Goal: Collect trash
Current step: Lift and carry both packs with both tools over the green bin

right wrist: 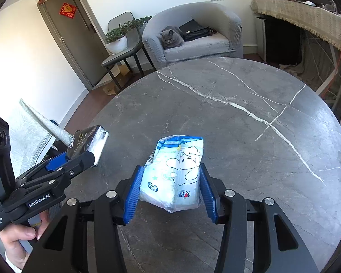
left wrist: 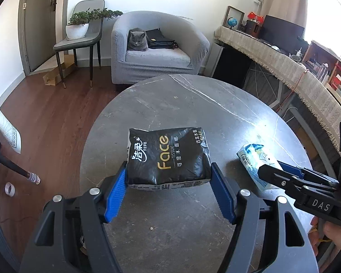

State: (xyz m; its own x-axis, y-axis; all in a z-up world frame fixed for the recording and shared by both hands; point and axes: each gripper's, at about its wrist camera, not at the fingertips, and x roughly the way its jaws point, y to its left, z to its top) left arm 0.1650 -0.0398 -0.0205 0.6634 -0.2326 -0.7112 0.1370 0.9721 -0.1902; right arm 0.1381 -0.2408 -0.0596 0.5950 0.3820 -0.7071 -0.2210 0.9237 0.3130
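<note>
My left gripper is shut on a black "Face" tissue pack, its blue pads pressing both sides, held just above the round grey marble table. My right gripper is shut on a light blue and white tissue pack with a cartoon print, over the table. The right gripper and its pack also show at the right of the left wrist view. The left gripper with the black pack shows at the left of the right wrist view.
A grey armchair with a grey cat and a black bag stands beyond the table. A chair with a potted plant is at its left. A cloth-covered counter runs along the right.
</note>
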